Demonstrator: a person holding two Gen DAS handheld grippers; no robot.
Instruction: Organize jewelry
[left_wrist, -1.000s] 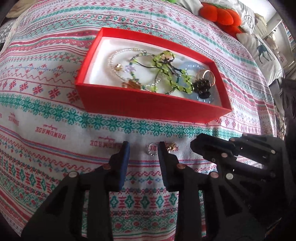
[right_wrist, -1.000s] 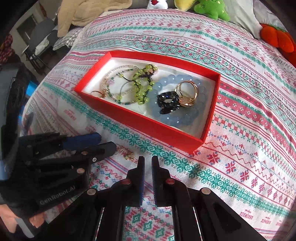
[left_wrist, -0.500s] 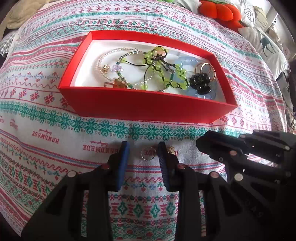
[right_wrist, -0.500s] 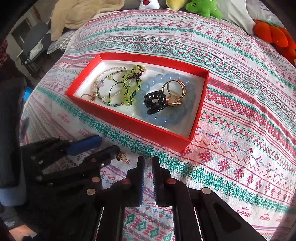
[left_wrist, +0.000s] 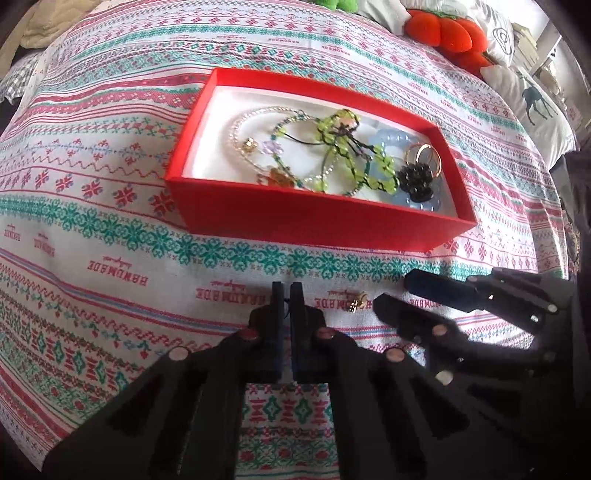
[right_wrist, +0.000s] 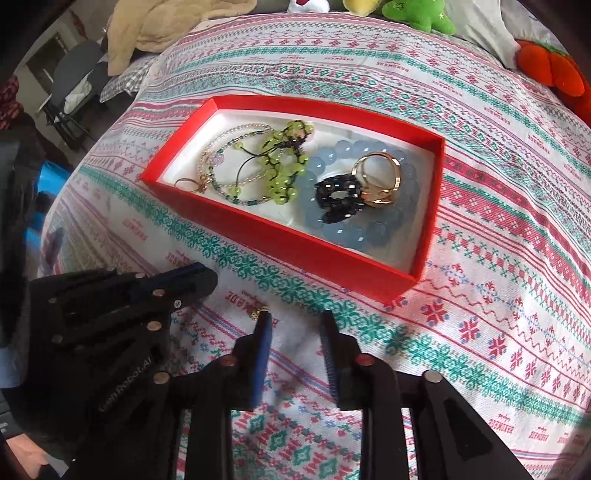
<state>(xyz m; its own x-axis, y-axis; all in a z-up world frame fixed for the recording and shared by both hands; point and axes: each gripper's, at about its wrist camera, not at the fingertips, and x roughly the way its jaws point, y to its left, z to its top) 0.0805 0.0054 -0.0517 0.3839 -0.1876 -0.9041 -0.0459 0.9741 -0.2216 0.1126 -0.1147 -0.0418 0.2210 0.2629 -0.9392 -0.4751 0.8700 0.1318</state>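
Observation:
A red box (left_wrist: 310, 221) (right_wrist: 288, 240) with a white lining holds several bracelets: clear beads, green beads (right_wrist: 284, 166), pale blue beads, a black beaded piece (right_wrist: 338, 195) and gold rings (right_wrist: 380, 181). My left gripper (left_wrist: 287, 295) is shut in front of the box; the small ring it closed around is hidden between its pads. A small gold earring (left_wrist: 356, 301) (right_wrist: 256, 314) lies on the cloth just right of it. My right gripper (right_wrist: 295, 325) is open, its left finger beside that earring.
The patterned cloth (right_wrist: 498, 258) covers a bed. Orange (left_wrist: 443, 33) and green (right_wrist: 421, 14) plush toys and pillows lie at the far end. A beige blanket (right_wrist: 166, 26) and a chair (right_wrist: 74, 81) are at the far left.
My left gripper closed over the small ring that lay between its fingers. My right gripper opened and moved next to the gold earring.

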